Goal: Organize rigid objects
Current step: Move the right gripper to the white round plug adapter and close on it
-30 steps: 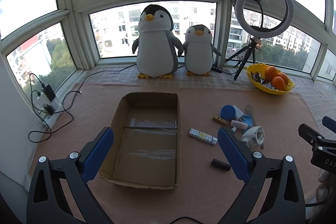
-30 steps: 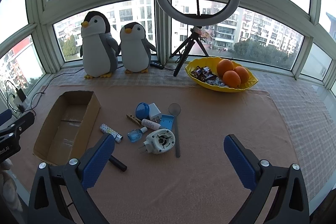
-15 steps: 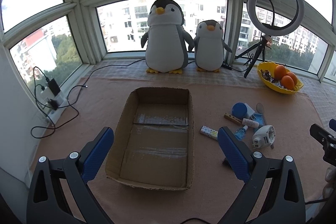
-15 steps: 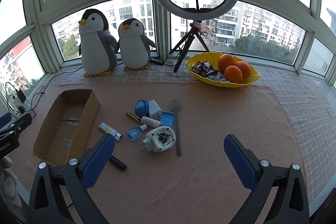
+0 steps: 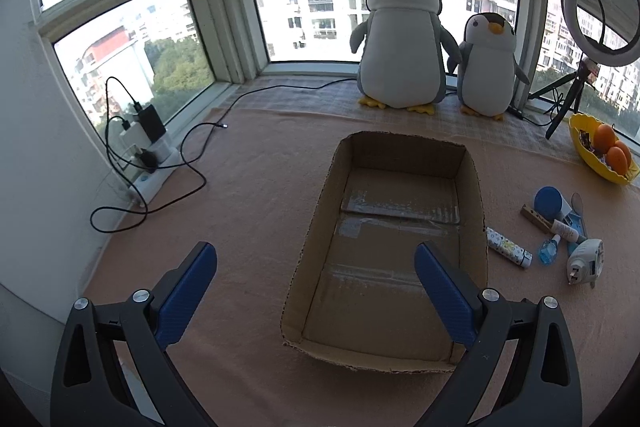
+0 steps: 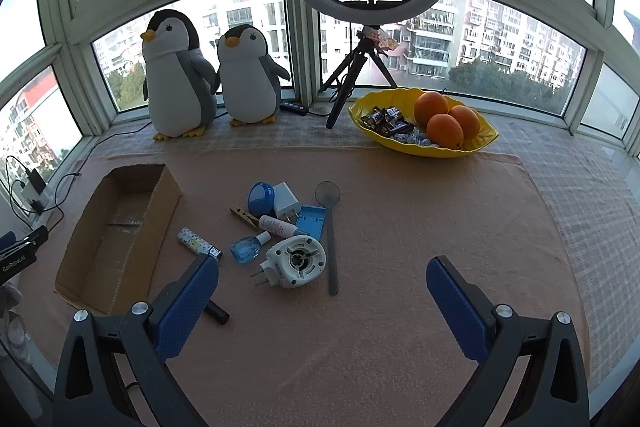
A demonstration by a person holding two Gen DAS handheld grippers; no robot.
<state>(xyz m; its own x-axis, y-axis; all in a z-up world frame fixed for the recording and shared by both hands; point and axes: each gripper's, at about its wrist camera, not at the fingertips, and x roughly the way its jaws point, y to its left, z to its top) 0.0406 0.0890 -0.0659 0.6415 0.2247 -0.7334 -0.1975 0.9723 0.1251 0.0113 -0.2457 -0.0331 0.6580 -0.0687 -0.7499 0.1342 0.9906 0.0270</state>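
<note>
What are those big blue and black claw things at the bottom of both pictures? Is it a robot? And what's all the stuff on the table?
It is no robot. A person holds one pair of tongs in each hand, and each pair has a camera looking out along its two blue fingers. One picture comes from the left tongs, the other from the right tongs. Both pairs are open and hold nothing.

On the table's cloth lies an empty cardboard box. Beside it are small things to tidy: a round white plug gadget, a little blue bottle, a patterned lighter, a blue lid, a white charger and a grey spoon. By the window stand two toy penguins and a yellow bowl of oranges.
</note>
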